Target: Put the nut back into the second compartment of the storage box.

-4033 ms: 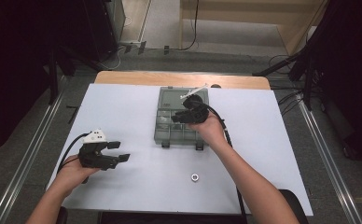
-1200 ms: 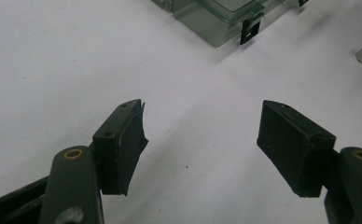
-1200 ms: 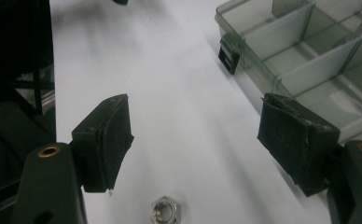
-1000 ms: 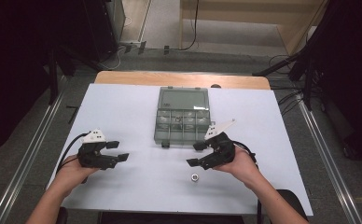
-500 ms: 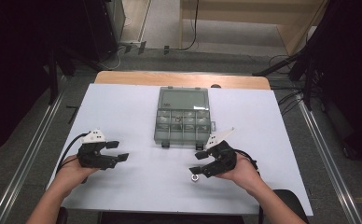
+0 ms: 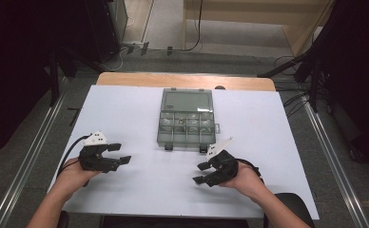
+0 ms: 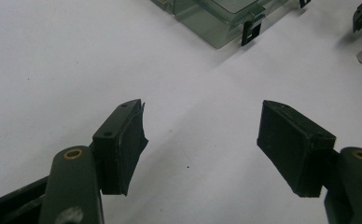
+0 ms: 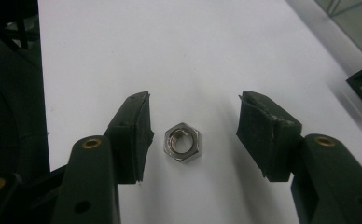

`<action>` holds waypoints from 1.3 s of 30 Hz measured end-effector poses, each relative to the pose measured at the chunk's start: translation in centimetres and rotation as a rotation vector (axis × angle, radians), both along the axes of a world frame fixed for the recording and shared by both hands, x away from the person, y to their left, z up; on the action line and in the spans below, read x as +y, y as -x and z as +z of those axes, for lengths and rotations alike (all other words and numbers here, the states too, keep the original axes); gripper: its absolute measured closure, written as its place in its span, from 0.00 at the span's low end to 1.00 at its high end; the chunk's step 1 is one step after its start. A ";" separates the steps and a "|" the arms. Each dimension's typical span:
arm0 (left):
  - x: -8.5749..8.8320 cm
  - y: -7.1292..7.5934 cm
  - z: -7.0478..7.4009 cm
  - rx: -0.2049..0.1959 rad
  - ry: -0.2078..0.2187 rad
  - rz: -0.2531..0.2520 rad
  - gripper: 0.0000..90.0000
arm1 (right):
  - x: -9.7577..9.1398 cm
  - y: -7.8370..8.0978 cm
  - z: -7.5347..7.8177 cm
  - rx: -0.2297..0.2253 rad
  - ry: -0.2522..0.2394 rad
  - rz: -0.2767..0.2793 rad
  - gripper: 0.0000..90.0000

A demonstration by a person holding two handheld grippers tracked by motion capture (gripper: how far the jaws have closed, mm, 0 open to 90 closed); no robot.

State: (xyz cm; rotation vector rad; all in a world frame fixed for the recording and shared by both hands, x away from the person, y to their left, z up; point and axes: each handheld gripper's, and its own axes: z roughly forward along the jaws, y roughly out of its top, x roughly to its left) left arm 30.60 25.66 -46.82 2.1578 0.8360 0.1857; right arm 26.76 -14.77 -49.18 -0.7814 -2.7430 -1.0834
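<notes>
The right gripper (image 8: 193, 135) sat low over the table (image 6: 125, 109), near the front right corner of the clear plastic box (image 6: 186, 118), its jaws just then closing with a steel nut (image 8: 183, 142) lying flat between them, the pads not touching it. The left gripper (image 6: 117, 154) rested well off to the left of the box, its jaws spread wide with nothing between them. From its view the nut lay just in front of the box's right latch.

The right gripper (image 6: 205, 174) is dropping toward six o'clock from the box (image 6: 187, 118) — jaws closing around the nut (image 8: 183, 142), not yet touching.
</notes>
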 end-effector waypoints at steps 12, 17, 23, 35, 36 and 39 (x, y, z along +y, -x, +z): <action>0.0 0.0 0.0 -0.001 -0.001 -0.001 0.35 | 0.9 0.9 -0.8 -0.074 0.115 0.093 0.65; 0.0 0.0 0.0 0.000 -0.004 -0.003 0.35 | 0.9 1.1 -1.0 -0.119 0.127 0.077 0.77; 0.0 0.0 0.0 -0.001 -0.001 0.000 0.35 | 0.7 0.5 -0.8 -0.045 0.114 0.040 0.78; 0.0 0.0 0.0 -0.002 0.002 -0.002 0.35 | 0.5 -0.7 0.5 0.020 0.029 -0.057 0.78; 0.0 0.0 0.0 -0.003 0.003 -0.001 0.35 | 0.5 -0.9 0.6 0.028 0.019 -0.068 0.78; 0.0 -0.1 0.0 -0.002 0.001 -0.002 0.35 | 0.4 -1.2 0.9 0.027 0.001 -0.080 0.78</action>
